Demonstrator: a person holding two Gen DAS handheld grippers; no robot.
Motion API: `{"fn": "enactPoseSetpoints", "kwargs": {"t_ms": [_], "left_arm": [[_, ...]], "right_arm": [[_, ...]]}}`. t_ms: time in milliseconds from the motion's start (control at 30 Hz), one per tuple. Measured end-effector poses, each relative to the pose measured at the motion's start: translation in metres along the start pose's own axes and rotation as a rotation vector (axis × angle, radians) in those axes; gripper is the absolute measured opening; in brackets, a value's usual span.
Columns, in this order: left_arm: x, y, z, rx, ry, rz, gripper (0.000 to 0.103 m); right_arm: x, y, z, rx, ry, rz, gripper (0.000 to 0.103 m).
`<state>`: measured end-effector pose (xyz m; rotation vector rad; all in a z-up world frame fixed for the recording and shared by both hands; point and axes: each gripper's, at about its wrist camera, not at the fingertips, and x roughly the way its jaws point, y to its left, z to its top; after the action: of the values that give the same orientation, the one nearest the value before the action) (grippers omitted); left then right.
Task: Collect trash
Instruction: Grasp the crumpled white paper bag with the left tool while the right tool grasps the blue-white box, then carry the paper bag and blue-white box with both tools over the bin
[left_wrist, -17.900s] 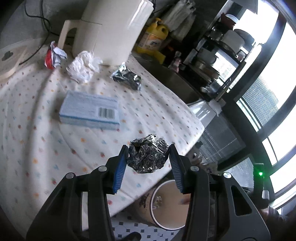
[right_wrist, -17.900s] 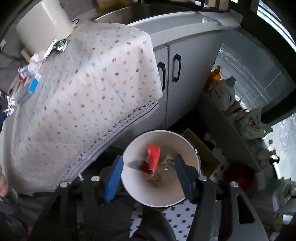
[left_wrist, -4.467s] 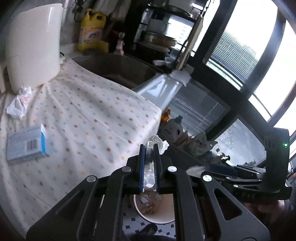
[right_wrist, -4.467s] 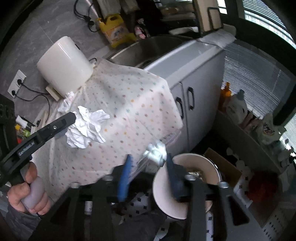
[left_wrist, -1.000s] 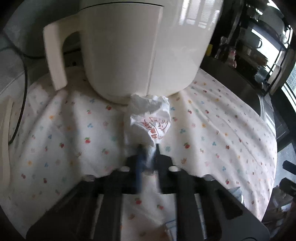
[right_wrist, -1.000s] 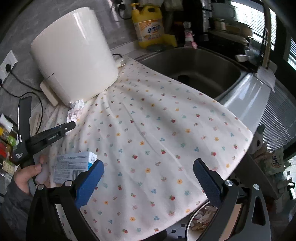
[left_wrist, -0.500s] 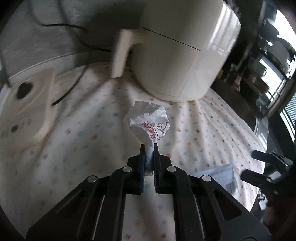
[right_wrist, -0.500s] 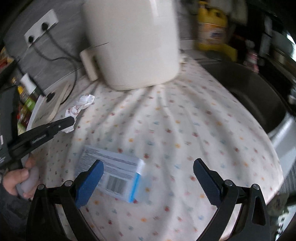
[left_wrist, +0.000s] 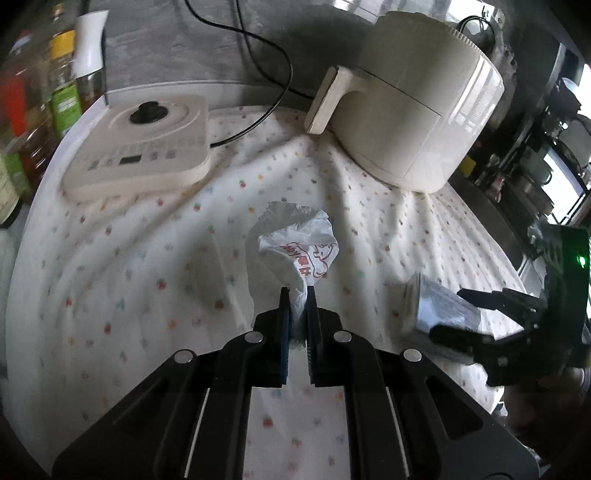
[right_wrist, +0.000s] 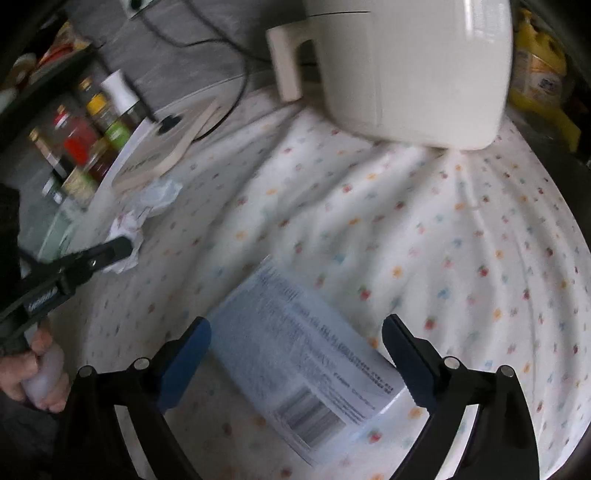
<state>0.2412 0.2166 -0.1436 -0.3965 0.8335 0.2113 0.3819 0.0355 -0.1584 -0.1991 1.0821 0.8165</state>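
Blue-printed box (right_wrist: 295, 365) lies flat (barcode end nearest) between spread right gripper (right_wrist: 295, 354).

This is a kitchen in a home. A big white air fryer (left_wrist: 410, 110) sits on a counter with a dotted cloth (left_wrist: 147, 266). Sauce bottles (right_wrist: 77, 147) stand in a row, with a yellow soap jug (right_wrist: 539, 74) near them.
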Motion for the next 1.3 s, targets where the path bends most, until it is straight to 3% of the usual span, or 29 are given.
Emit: {"fn": "enactPoseSetpoints", "kwargs": {"t_ms": [133,200,233,300,767,1067,1300], "left_arm": [[-0.012,-0.011,-0.013,0.011,-0.004,-0.001,0.008],[-0.02,-0.018,-0.019,0.022,-0.009,-0.003,0.008],[-0.024,-0.023,-0.021,0.026,-0.011,-0.007,0.008],[-0.031,-0.032,-0.026,0.04,-0.016,-0.02,0.008],[-0.047,-0.13,-0.074,0.169,0.022,-0.149,0.008],[-0.032,-0.227,-0.123,0.31,0.123,-0.273,0.008],[-0.009,-0.285,-0.175,0.387,0.233,-0.34,0.008]], "right_arm": [[-0.005,0.018,-0.022,-0.063,0.029,-0.007,0.09],[-0.009,0.024,-0.036,-0.101,0.028,-0.071,0.064],[-0.013,0.027,-0.04,-0.118,0.021,-0.118,0.064],[-0.024,0.023,-0.048,-0.066,0.021,-0.082,0.064],[-0.121,-0.021,-0.14,0.095,-0.062,-0.161,0.064],[-0.182,-0.091,-0.224,0.285,-0.099,-0.246,0.064],[-0.206,-0.139,-0.295,0.423,-0.077,-0.314,0.064]]}}
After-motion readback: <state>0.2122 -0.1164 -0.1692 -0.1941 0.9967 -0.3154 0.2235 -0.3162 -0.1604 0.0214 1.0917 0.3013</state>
